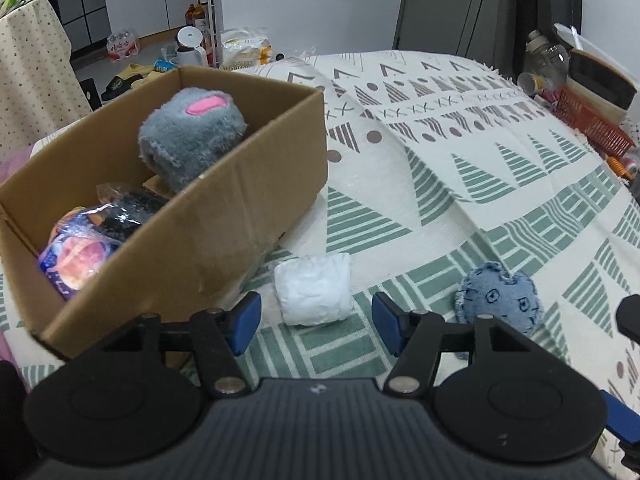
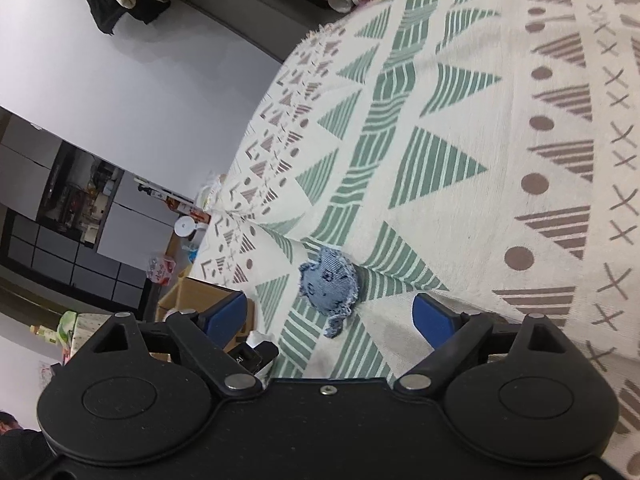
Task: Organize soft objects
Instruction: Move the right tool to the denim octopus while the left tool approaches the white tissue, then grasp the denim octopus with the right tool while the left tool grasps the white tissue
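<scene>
A box (image 1: 224,216) sits on a cloth (image 1: 460,184) with green and brown shapes. Inside the box are a fuzzy gray toy (image 1: 192,136) with a pink patch and a shiny bag (image 1: 80,252).

A white soft roll (image 1: 314,290) lies on the cloth just beside the box. The left tongs (image 1: 316,322) are open. The roll sits between the two blue tips, a bit ahead of them, and they do not touch it.

A blue soft toy (image 2: 330,286) lies on the cloth too, near the white roll. The right tongs (image 2: 330,318) are wide open. The blue toy is right in front of them, between the tips, but nothing squeezes it.
</scene>
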{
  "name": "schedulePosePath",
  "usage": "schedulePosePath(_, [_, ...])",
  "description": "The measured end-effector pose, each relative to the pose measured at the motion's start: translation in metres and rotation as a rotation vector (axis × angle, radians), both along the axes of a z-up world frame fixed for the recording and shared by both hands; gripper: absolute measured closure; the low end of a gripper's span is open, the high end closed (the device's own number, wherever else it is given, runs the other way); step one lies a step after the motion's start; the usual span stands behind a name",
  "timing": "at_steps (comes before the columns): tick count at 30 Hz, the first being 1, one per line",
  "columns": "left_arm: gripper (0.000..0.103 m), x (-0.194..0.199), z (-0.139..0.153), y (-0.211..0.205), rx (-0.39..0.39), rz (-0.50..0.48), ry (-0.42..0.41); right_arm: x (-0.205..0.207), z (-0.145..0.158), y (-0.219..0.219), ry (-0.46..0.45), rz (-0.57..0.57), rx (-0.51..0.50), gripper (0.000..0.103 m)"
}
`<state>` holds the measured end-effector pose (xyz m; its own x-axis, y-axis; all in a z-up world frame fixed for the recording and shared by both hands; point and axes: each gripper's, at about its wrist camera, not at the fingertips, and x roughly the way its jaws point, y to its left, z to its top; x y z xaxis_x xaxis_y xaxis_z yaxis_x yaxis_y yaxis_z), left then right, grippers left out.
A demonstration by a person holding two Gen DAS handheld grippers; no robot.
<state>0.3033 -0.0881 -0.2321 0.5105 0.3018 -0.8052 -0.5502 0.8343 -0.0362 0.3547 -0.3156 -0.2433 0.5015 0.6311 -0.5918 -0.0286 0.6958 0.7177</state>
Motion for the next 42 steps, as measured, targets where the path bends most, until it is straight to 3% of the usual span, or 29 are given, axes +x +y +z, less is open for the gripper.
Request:
schedulePosePath(9, [0.042, 0.013, -0.013, 0.003, -0.034, -0.004, 0.029, 0.013, -0.015, 0.01, 0.023, 0.017, -0.006, 0.014])
schedulePosePath(11, [0.049, 0.015, -0.013, 0.004, -0.048, -0.004, 0.024, 0.016, -0.017, 0.012, 0.021, 0.023, -0.007, 0.016])
schedulePosePath(13, [0.064, 0.018, -0.012, 0.005, -0.05, -0.014, 0.025, 0.018, -0.018, 0.016, 0.016, 0.028, -0.011, 0.018])
schedulePosePath(20, [0.065, 0.017, -0.01, 0.009, -0.085, -0.035, -0.002, 0.02, -0.019, 0.029, -0.018, 0.045, -0.039, 0.024])
schedulePosePath(27, [0.065, 0.015, -0.007, 0.012, -0.114, -0.054, -0.006, 0.026, -0.023, 0.042, -0.035, 0.034, -0.084, 0.043])
schedulePosePath(29, [0.065, 0.015, -0.004, 0.014, -0.124, -0.065, -0.007, 0.026, -0.024, 0.044, -0.043, 0.027, -0.105, 0.058])
schedulePosePath(30, [0.065, 0.015, -0.002, 0.014, -0.128, -0.073, -0.009, 0.026, -0.025, 0.046, -0.043, 0.028, -0.117, 0.078])
schedulePosePath(31, [0.065, 0.014, 0.0, 0.014, -0.131, -0.082, -0.011, 0.027, -0.027, 0.046, -0.033, 0.032, -0.123, 0.081])
schedulePosePath(37, [0.065, 0.011, 0.015, 0.013, -0.143, -0.127, -0.026, 0.02, -0.018, 0.042, -0.063, 0.028, -0.139, 0.092])
schedulePosePath(42, [0.065, 0.005, 0.033, 0.012, -0.14, -0.173, -0.05, 0.012, -0.008, 0.042, -0.081, 0.025, -0.143, 0.093])
